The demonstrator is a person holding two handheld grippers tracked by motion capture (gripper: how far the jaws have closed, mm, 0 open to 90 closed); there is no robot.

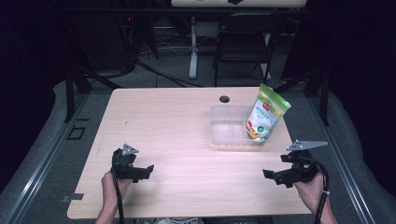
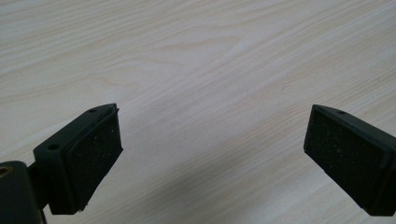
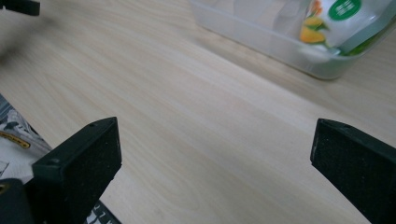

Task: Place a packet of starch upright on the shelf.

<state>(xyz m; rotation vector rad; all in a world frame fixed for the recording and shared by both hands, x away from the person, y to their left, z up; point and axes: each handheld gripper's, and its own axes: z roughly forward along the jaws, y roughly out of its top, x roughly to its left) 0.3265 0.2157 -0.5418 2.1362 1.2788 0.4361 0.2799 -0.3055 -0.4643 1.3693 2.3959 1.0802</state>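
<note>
While both tools rest spread and empty, the right tool [image 1: 273, 176] sits nearer than the left tool [image 1: 144, 171] to the clear bin [image 1: 224, 135], where the snack bag [image 1: 264, 113] leans upright. Retreat slowly, avoiding bumping the bin.

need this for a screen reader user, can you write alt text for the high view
A green and white snack pouch stands tilted in the right end of a clear plastic bin on a light wood table. Near the front edge, the left gripper and right gripper are held open and empty, jaws pointing toward each other.
</note>
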